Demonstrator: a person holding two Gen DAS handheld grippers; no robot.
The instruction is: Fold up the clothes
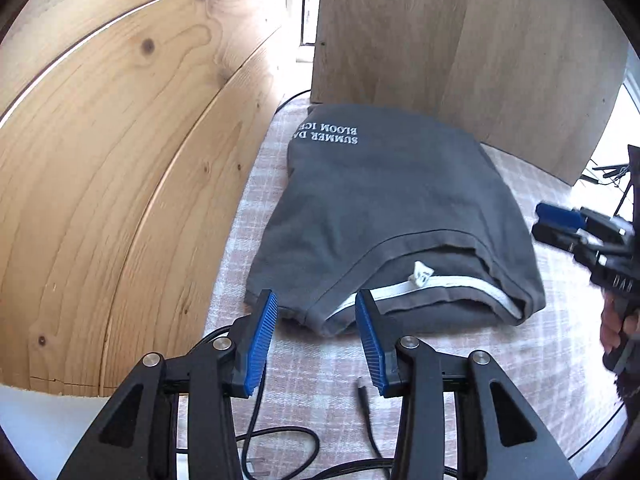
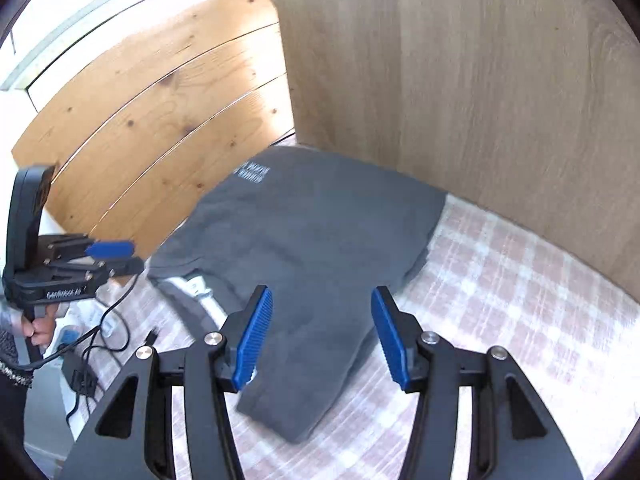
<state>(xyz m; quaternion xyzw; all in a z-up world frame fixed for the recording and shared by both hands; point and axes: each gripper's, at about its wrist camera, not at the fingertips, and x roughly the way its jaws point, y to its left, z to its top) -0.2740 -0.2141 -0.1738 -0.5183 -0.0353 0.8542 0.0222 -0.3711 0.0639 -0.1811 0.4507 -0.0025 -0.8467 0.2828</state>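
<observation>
on the checked tabletop: a grey t-shirt (image 1: 384, 216) lies folded into a thick bundle, its printed end at the far side by the wooden panels, its collar (image 1: 432, 280) and white label at the near edge.
surface: pink-and-white checked cloth (image 1: 320, 376), with black cables (image 1: 280, 436) trailing at the near left.
left gripper (image 1: 316, 340): jaws released and empty, standing just at the near left corner of the bundle beside the collar, no cloth between the pads.
right gripper (image 2: 322, 332): jaws released, hanging above the near right flap of the shirt; the cloth shows between them, but the pads do not appear to press it.
step in hand: seemingly a pause between folds, both tools lined up along the near edge.
how to do it well: each gripper should take every layer at its own corner, not the top ply alone, then both lift together and carry the near edge evenly toward the printed end.
risk: a shallow pinch would likely peel one layer and undo the bundle; the loose cables could snag the left tool.
</observation>
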